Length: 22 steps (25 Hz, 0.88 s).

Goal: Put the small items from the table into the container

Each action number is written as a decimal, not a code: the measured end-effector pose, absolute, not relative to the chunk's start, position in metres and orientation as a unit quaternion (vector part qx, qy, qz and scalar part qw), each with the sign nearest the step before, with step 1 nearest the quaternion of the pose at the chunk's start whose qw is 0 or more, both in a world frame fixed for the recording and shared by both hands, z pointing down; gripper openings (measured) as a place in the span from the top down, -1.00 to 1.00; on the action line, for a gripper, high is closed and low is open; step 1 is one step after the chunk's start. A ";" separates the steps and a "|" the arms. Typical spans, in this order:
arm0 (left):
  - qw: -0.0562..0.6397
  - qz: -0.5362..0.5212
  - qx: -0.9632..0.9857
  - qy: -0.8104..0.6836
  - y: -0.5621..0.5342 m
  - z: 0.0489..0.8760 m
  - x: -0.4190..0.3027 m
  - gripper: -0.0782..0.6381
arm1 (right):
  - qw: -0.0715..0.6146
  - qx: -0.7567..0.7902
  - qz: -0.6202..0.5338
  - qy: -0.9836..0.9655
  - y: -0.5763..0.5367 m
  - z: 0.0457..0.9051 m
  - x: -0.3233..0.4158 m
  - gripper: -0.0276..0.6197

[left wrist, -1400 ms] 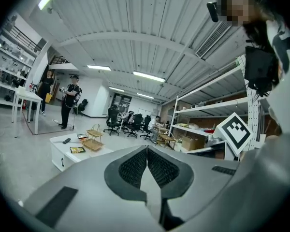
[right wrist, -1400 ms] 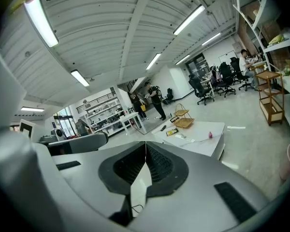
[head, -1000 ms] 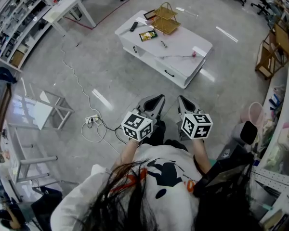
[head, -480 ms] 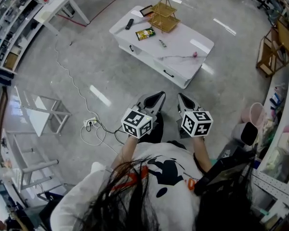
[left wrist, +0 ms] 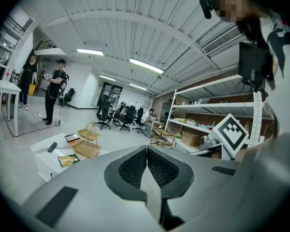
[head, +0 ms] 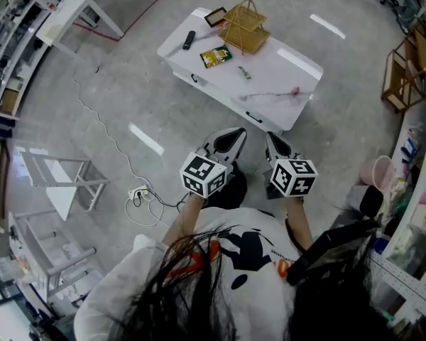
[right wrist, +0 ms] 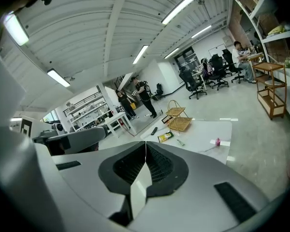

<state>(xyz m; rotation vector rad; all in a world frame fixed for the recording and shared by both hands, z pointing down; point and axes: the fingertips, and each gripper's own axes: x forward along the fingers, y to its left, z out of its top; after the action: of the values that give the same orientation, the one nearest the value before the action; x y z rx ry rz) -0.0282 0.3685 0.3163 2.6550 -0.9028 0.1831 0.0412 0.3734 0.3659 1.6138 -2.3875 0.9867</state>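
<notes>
The wire basket (head: pixel 245 25), gold and two-tiered, is standing near the far edge of the white tabletop (head: pixel 287 62), and the small items are all lying outside it. A green and yellow snack packet (head: pixel 216 56) is lying just beside the basket, on the side nearer you; its print is too small to read. A black remote (head: pixel 188 40) is lying farther to the left of the basket, and a flat dark frame (head: pixel 216 17) is sitting close to the basket's far left. A small tube (head: pixel 243 72) is lying on your side of the basket, beyond the packet, and a pink flower (head: pixel 295 91) on a long stem is lying well apart from the basket, toward the tabletop's near right edge.

All of this is lying well apart from your fingers, with bare floor (head: pixel 163 112) between them and the tabletop. The left gripper (left wrist: pixel 147 153) is showing its fingers pressed together with nothing between them, and the right gripper (right wrist: pixel 145 151) is showing the same.

You are holding both grippers side by side in front of your chest, forearms stretched forward, both pointing toward the basket and tilting slightly downward. Each marker cube (head: pixel 204 175) is showing only black and white squares, no lettering.
</notes>
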 end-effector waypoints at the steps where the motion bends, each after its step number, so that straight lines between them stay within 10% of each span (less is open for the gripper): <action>1: 0.165 0.065 0.933 -0.313 0.358 0.317 -0.030 0.75 | 0.049 0.533 0.324 -0.780 0.364 0.367 0.040 0.87; 22: 0.207 0.069 0.942 -0.256 0.262 0.338 -0.030 0.75 | 0.074 0.577 0.336 -0.740 0.272 0.380 0.051 0.87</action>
<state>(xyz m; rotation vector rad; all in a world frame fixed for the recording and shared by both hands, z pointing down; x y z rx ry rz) -0.0303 0.2624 0.3379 2.6238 -0.7119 0.1931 0.0506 0.2718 0.3799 1.7329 -2.2214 1.0099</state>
